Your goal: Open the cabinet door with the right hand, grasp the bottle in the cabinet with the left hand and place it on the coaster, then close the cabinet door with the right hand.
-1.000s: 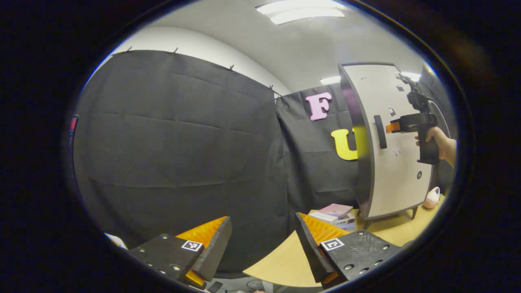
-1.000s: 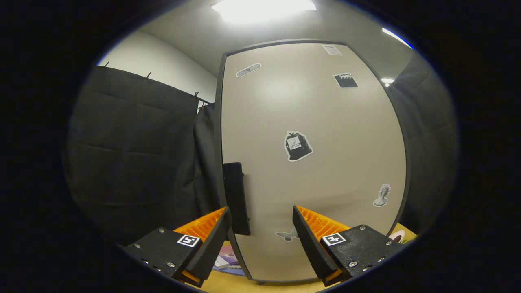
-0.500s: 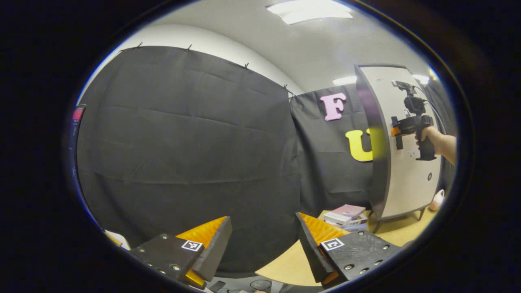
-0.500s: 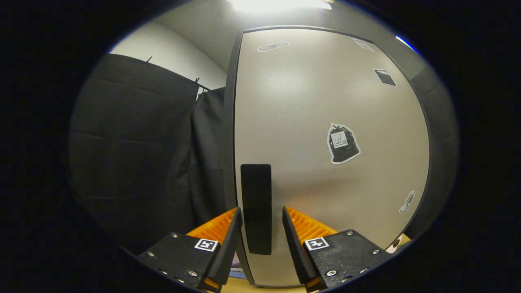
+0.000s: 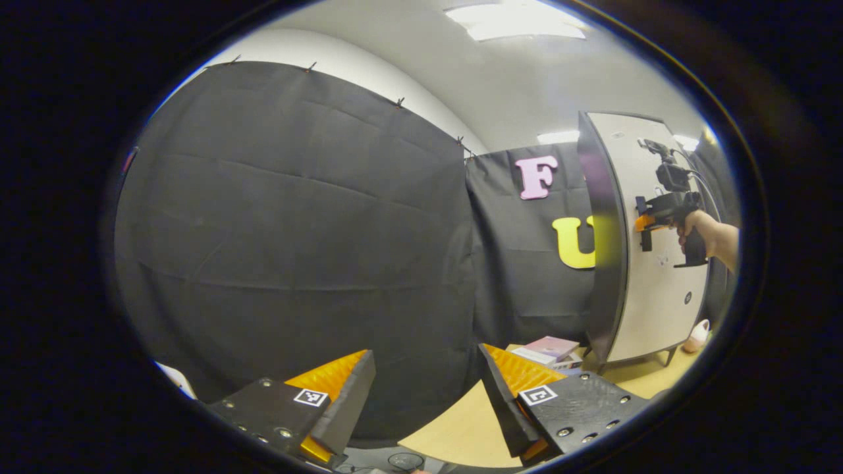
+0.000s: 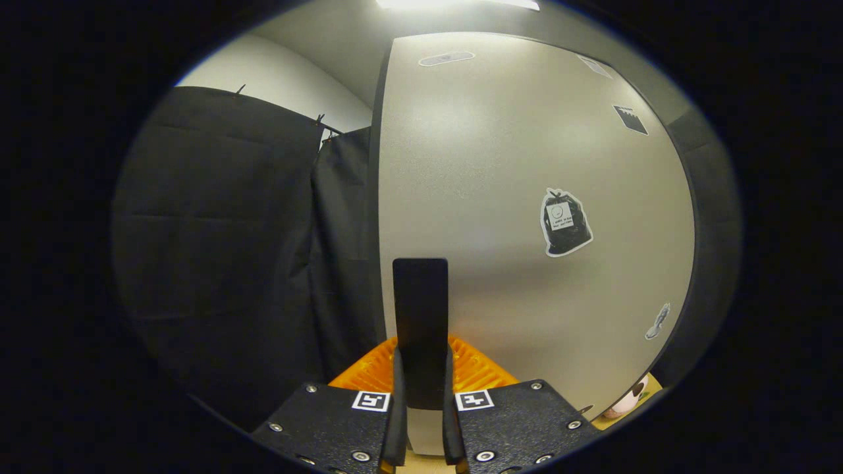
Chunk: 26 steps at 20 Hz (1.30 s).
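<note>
Since 1 s ago, right hand-held gripper [image 6: 421, 421] has moved in on the cabinet door [image 6: 514, 184] & its fingers have narrowed from wide apart to clamped on the black vertical handle [image 6: 420, 329], one finger pressing each side, low on the bar. Door fills what lies ahead of this gripper, w/ stickers up and to the right; it looks closed or barely cracked, can't tell which.

Left hand-held gripper [image 5: 427, 401] hangs w/ fingers apart, nothing between them, black cloth straight ahead. Far off to its right stands the cabinet [image 5: 649, 237] on the tan counter [image 5: 461, 428], w/ the right hand-held gripper [image 5: 649, 214] and the hand [image 5: 698, 230] holding it at the handle. Books [image 5: 550, 349] lie on the counter just left of the cabinet foot.

Bottle presumably inside the cabinet, hidden behind the door; no coaster can be made out.

Progress, by my reading: very early. Handle grasp done; pulling door open, taking bottle w/ left, setting it on coaster, closing door all remain.
</note>
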### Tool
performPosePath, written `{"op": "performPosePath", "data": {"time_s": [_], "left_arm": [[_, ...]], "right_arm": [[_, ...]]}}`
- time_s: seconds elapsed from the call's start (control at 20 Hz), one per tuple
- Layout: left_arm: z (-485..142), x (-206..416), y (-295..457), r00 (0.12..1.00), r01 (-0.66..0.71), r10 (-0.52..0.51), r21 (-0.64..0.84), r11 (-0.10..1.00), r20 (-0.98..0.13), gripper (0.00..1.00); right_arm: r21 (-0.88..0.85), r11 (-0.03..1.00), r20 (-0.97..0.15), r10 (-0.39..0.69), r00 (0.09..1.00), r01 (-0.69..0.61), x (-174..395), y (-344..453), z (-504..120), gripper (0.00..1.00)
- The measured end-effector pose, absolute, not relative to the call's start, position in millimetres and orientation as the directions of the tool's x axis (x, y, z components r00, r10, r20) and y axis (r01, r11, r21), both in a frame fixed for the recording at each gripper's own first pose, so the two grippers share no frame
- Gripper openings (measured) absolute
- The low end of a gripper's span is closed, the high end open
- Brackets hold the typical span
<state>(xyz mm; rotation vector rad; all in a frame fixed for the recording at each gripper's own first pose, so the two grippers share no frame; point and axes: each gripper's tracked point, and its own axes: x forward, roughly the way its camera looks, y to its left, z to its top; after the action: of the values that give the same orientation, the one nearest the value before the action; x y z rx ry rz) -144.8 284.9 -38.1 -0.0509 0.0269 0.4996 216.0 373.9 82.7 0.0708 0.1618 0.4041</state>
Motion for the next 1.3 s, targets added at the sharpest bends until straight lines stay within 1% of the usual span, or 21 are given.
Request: {"op": "performPosePath", "data": {"time_s": [0.15,0.2,0.35,0.4,0.5,0.55,0.6,0.7,0.75,0.8,1.0,1.05,1.1,1.15,1.2,1.25,1.3], "left_arm": [[-37,-132,275,0.896,-0.444,0.443,-0.044,0.895,-0.031,0.92],[-38,-128,270,0.901,-0.433,0.432,-0.044,0.9,-0.03,0.89],[-36,-116,257,0.918,-0.395,0.394,-0.052,0.917,-0.028,0.89],[-37,-112,252,0.924,-0.382,0.381,-0.053,0.923,-0.028,0.92],[-36,-103,242,0.937,-0.349,0.348,-0.056,0.935,-0.026,0.92],[-36,-98,235,0.943,-0.333,0.332,-0.059,0.941,-0.025,0.89],[-36,-92,228,0.948,-0.317,0.316,-0.062,0.946,-0.026,0.92],[-31,-88,217,0.954,-0.3,0.299,-0.064,0.952,-0.02,0.92],[-27,-86,210,0.956,-0.292,0.292,-0.069,0.954,-0.014,0.92],[-26,-84,203,0.959,-0.284,0.284,-0.073,0.956,-0.011,0.89],[-19,-81,172,0.97,-0.243,0.243,-0.066,0.968,-0.014,0.89],[-16,-83,166,0.971,-0.24,0.24,-0.058,0.969,-0.01,0.92],[-13,-85,159,0.972,-0.235,0.235,-0.054,0.971,-0.007,0.92],[-10,-86,153,0.974,-0.228,0.228,-0.053,0.972,-0.004,0.89],[-9,-87,145,0.975,-0.221,0.221,-0.051,0.974,-0.004,0.92],[-8,-87,139,0.976,-0.215,0.215,-0.049,0.975,-0.005,0.92],[-6,-85,133,0.978,-0.208,0.208,-0.048,0.977,-0.004,0.89]], "right_arm": [[0.106,0.905,-0.149,0.424,0.894,-0.411,203,370,86,0.22],[0.109,0.901,-0.15,0.433,0.889,-0.421,199,369,88,0.22],[0.12,0.887,-0.148,0.46,0.875,-0.446,196,365,85,0.22],[0.122,0.883,-0.149,0.467,0.872,-0.453,195,364,86,0.22],[0.125,0.877,-0.153,0.479,0.864,-0.464,193,361,84,0.22],[0.127,0.873,-0.154,0.487,0.86,-0.471,193,360,84,0.22],[0.131,0.868,-0.153,0.495,0.855,-0.479,192,359,84,0.22],[0.135,0.858,-0.157,0.512,0.845,-0.495,190,357,84,0.22],[0.133,0.853,-0.158,0.521,0.839,-0.505,192,357,84,0.22],[0.134,0.847,-0.158,0.531,0.833,-0.514,193,357,84,0.22],[0.147,0.83,-0.156,0.556,0.816,-0.537,195,354,84,0.22],[0.145,0.828,-0.155,0.56,0.814,-0.542,194,354,84,0.22],[0.149,0.826,-0.156,0.562,0.812,-0.544,194,353,84,0.22],[0.161,0.824,-0.154,0.564,0.811,-0.543,195,351,83,0.22],[0.165,0.822,-0.152,0.568,0.809,-0.546,195,349,83,0.22],[0.166,0.819,-0.148,0.571,0.807,-0.549,194,347,82,0.22],[0.166,0.817,-0.147,0.574,0.805,-0.552,194,345,82,0.22]]}}
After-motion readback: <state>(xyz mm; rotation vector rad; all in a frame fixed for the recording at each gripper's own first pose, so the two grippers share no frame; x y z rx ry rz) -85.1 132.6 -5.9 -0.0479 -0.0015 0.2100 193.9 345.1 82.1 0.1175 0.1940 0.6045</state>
